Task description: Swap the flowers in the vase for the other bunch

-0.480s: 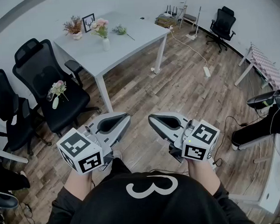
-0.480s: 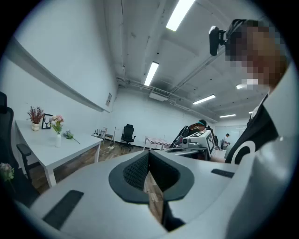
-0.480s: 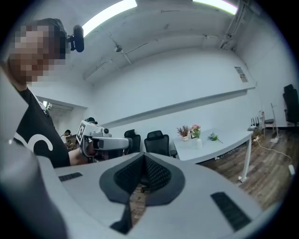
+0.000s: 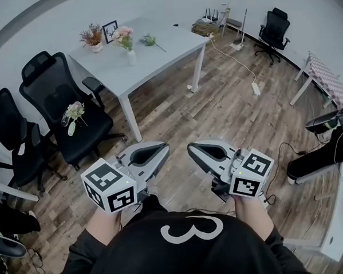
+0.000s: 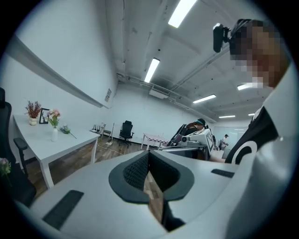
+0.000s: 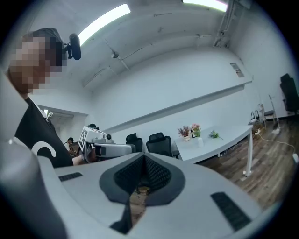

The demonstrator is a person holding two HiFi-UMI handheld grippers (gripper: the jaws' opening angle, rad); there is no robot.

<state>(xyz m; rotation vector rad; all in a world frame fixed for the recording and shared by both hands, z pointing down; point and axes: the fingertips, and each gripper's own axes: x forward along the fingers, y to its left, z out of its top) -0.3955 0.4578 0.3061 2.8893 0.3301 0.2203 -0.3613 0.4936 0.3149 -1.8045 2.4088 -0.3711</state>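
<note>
Jaws clenched, empty on left gripper (image 4: 164, 147), likewise right gripper (image 4: 191, 149). Approach step: white vase (image 4: 131, 56) with pink flowers (image 4: 123, 34) stands on grey table (image 4: 169, 48), well apart. Loose bunch (image 4: 149, 41) lies right of it, probably replacement. Next: walk up, open jaws, pull flowers.

Holding left gripper (image 4: 159, 148) and right gripper (image 4: 191, 149) side by side over wood floor (image 4: 227, 96), well apart from white table (image 4: 158, 57). On table: vase (image 4: 131, 56) with pink flowers (image 4: 123, 33), loose bunch (image 4: 148, 39) near it, dried-flower pot (image 4: 92, 37), frame (image 4: 109, 29). On black chair (image 4: 90, 132) seat: another small bunch (image 4: 73, 112).
</note>
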